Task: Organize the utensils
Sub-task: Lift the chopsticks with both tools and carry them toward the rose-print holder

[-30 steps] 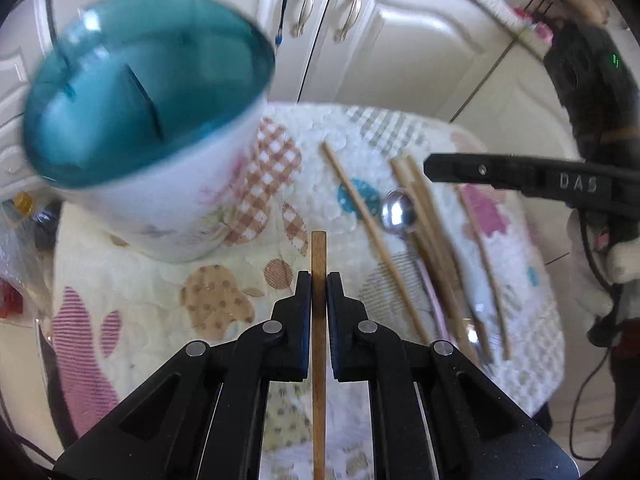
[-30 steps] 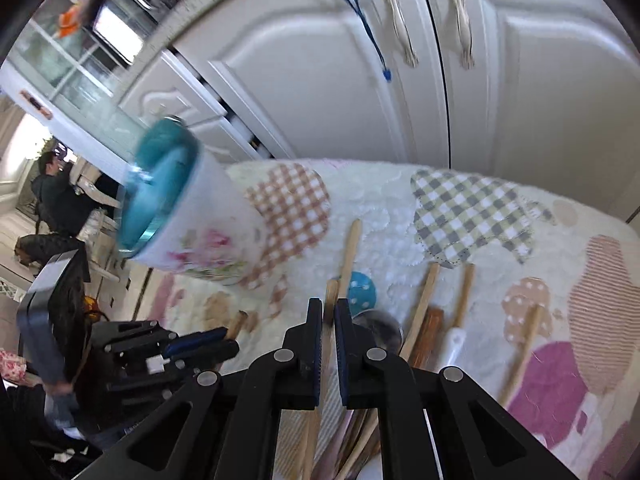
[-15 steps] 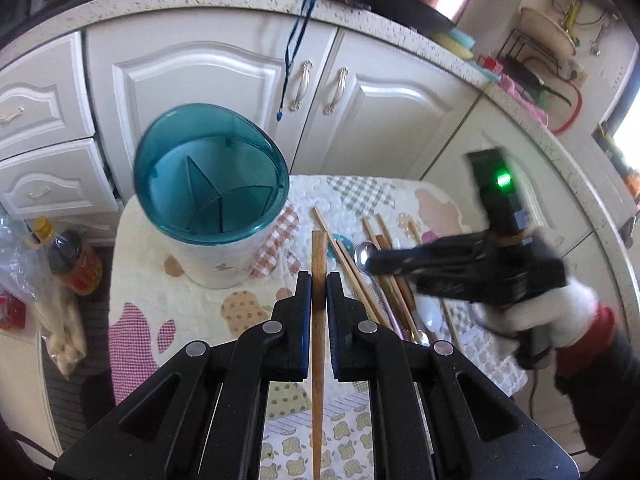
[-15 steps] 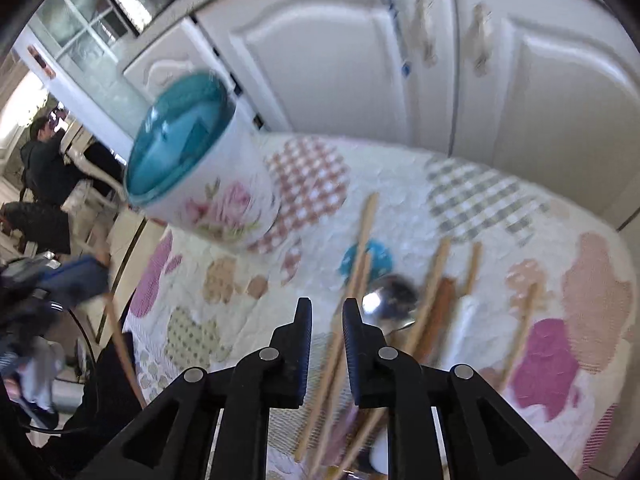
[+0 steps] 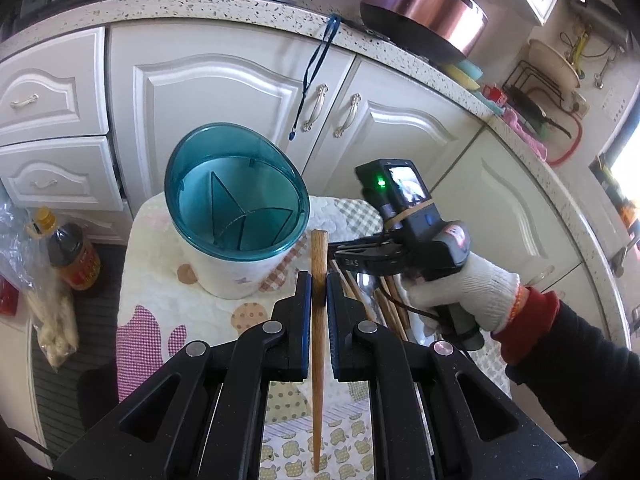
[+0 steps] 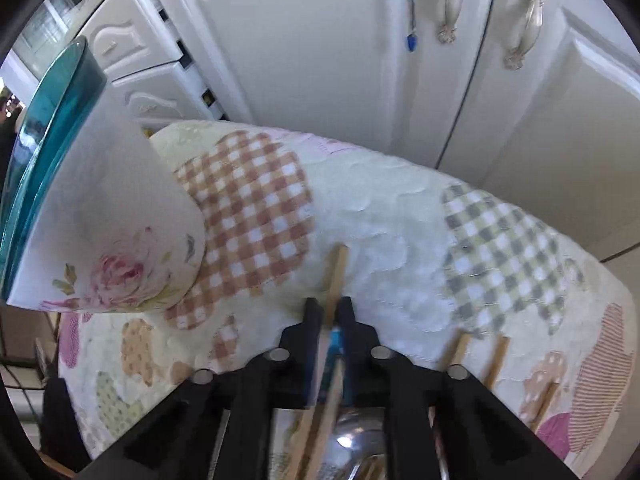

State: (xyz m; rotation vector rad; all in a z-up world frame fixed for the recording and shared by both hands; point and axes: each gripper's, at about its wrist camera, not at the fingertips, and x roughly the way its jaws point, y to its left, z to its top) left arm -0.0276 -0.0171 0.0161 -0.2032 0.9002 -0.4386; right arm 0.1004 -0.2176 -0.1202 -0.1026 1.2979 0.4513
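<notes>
1. A wooden chopstick [image 5: 319, 300] is clamped between the fingers of the left gripper [image 5: 319, 292]. It stands roughly upright in the left wrist view, its blunt end projecting above the fingertips and its tapered end pointing down.
2. The utensil holder [image 5: 236, 216], white with a floral print and a teal divided insert, stands upright on the quilted cloth [image 5: 160, 300], just beyond and to the left of the held chopstick.
3. The remaining chopsticks [image 5: 392, 304] and a metal spoon [image 5: 366, 284] lie on the cloth to the right of the holder.
4. The right gripper [image 6: 329, 312] sits low over this pile. Its fingers are slightly apart and straddle one chopstick [image 6: 336, 276] lying on the cloth; whether they grip it cannot be determined.
5. The spoon bowl [image 6: 356, 436] appears beneath the right gripper body.
6. The cloth covers a small bench in front of white cabinet doors [image 5: 224, 104].
7. A sauce bottle [image 5: 70, 256] stands on the floor to the left.
</notes>
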